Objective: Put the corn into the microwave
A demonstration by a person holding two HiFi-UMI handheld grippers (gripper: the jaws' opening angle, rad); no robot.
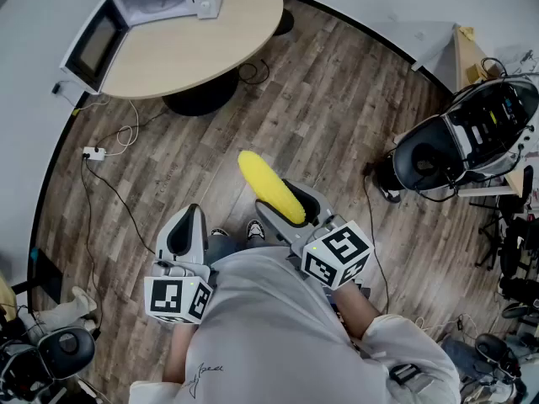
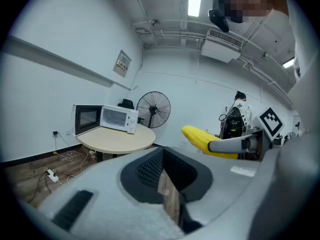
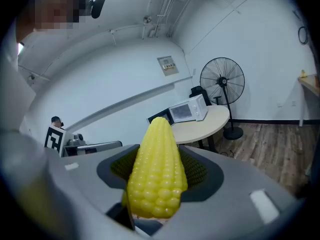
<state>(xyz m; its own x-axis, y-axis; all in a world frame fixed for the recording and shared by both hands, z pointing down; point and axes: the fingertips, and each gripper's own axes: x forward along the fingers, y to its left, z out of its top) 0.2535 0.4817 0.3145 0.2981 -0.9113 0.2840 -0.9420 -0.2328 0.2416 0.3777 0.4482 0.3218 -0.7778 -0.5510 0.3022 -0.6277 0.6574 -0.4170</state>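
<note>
A yellow corn cob (image 1: 269, 188) sticks out forward from my right gripper (image 1: 292, 207), whose jaws are shut on its thick end; in the right gripper view the corn (image 3: 157, 169) fills the space between the dark pads. My left gripper (image 1: 187, 230) is held beside it, shut with nothing in it, only a thin slit showing between its jaws (image 2: 167, 184). The white microwave (image 1: 160, 2) stands on the far round table (image 1: 210, 45) with its door (image 1: 93, 45) swung open. Both grippers are well short of the table, over the wooden floor.
A power strip with cables (image 1: 93, 152) lies on the floor left of the table base. A standing fan (image 2: 153, 109) is behind the table. Dark equipment with cables (image 1: 463, 141) stands at the right, and a chair base (image 1: 67, 352) at the lower left.
</note>
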